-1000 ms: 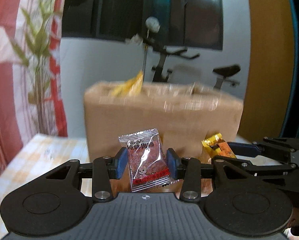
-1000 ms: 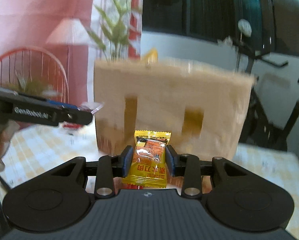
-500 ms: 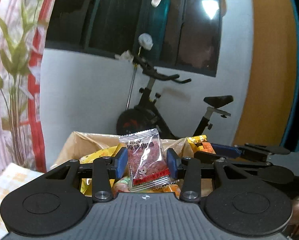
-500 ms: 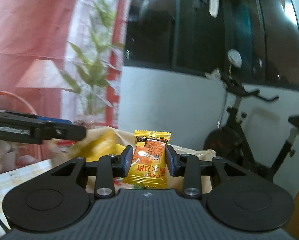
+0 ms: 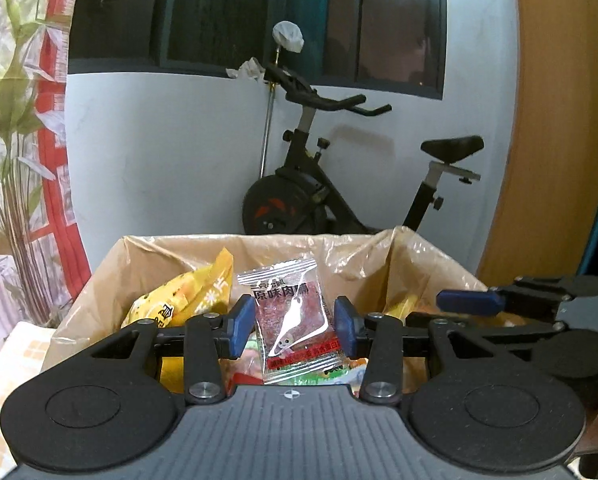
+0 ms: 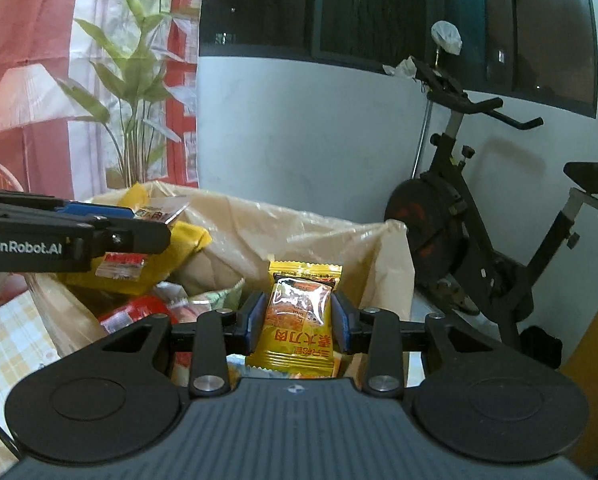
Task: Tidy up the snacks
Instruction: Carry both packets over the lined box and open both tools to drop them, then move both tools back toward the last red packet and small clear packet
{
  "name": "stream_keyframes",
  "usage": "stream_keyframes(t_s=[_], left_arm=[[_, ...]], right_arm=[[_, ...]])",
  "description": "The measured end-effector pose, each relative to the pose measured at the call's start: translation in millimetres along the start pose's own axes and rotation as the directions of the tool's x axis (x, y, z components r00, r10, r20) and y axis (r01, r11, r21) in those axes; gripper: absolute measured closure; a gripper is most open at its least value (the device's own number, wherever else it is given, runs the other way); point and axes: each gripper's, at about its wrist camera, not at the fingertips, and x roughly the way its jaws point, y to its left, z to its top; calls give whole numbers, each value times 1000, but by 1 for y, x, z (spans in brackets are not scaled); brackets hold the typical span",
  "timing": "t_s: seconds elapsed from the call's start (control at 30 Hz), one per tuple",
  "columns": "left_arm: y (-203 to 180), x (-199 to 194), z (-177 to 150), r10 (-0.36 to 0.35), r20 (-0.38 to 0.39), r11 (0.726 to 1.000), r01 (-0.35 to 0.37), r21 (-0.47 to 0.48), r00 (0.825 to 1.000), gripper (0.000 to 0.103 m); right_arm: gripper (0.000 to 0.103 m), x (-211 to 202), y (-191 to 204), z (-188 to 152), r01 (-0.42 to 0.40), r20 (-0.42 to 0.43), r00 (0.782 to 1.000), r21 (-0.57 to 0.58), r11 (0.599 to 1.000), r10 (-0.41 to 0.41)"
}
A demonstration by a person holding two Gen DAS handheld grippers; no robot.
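My left gripper [image 5: 290, 326] is shut on a clear packet of red jerky [image 5: 293, 322] and holds it over the open cardboard box [image 5: 111, 276]. My right gripper [image 6: 298, 322] is shut on a yellow snack packet [image 6: 299, 320] and holds it over the same box [image 6: 391, 264]. The box has a clear plastic liner and holds several snack packs, among them a large yellow bag [image 5: 187, 296]. The right gripper shows at the right of the left wrist view [image 5: 471, 302]. The left gripper, with its jerky packet, shows at the left of the right wrist view [image 6: 111, 236].
An exercise bike [image 5: 323, 184] stands behind the box against a white wall. A plant [image 6: 131, 92] and a red-and-white curtain are at the left. A checked tablecloth [image 6: 7, 332] lies under the box. A wooden panel [image 5: 555, 120] is at the right.
Both grippers have risen from in front of the box's side to above its open top, each still holding its packet. The box's inside has come into view.
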Motion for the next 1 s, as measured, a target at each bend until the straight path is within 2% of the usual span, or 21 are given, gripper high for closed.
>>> stream_keyframes(t_s=[0.13, 0.2, 0.63, 0.77, 1.0], left_arm=[[4, -6, -2, 1, -2, 1000, -1, -3, 1000, 41], [5, -10, -2, 3, 4, 1000, -3, -3, 1000, 39], [13, -74, -16, 63, 63, 998, -62, -15, 996, 33], [20, -98, -33, 125, 92, 991, -120, -60, 988, 33], [27, -122, -69, 170, 58, 981, -164, -99, 984, 33]], right_arm=[[62, -5, -3, -2, 2, 2, 1000, 24, 1000, -2], [61, -9, -4, -3, 4, 5, 1000, 29, 1000, -4], [60, -58, 14, -15, -39, 101, 994, 13, 999, 38], [60, -73, 21, -23, -57, 126, 990, 3, 998, 56], [60, -89, 40, -44, -93, 159, 982, -54, 994, 100]])
